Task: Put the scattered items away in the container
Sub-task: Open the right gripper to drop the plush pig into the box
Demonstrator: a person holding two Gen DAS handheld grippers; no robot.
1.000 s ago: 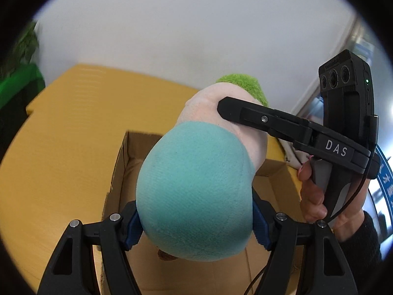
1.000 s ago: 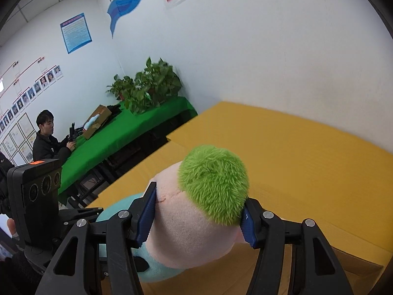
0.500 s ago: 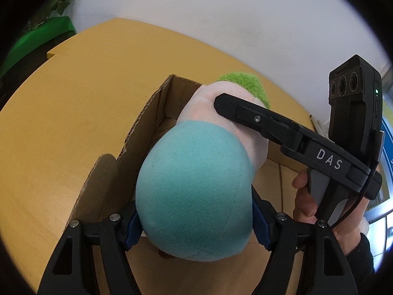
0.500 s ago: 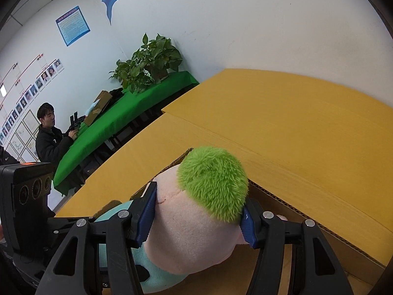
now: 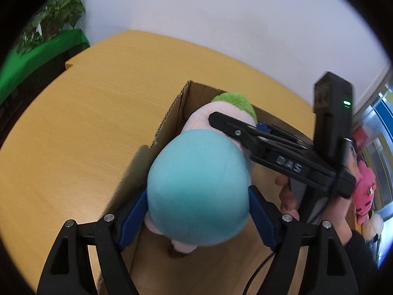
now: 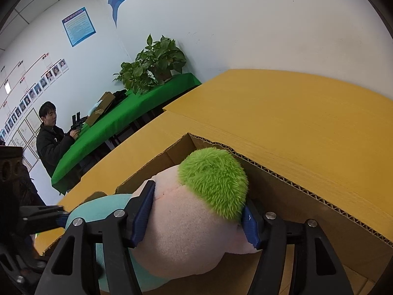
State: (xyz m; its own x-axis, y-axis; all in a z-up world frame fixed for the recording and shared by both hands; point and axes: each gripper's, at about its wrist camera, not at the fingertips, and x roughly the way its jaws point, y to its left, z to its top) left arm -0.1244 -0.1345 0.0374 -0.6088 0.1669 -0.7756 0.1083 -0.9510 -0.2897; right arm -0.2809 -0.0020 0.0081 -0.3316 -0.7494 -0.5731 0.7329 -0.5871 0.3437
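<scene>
Two grippers share one plush toy inside the open cardboard box. The left gripper has its blue pads against the toy's teal end, and its jaws are opening. The right gripper spans the pale pink end just below the green tuft, pads touching the plush, and its jaws are opening too. The toy lies lengthwise in the box, tuft towards the far corrugated wall, teal end towards the near side. The box stands on a yellow-brown table. Beyond the box's right side lies a pink plush. Well beyond the box, a green-covered table carries potted plants, with a seated person beside it.
</scene>
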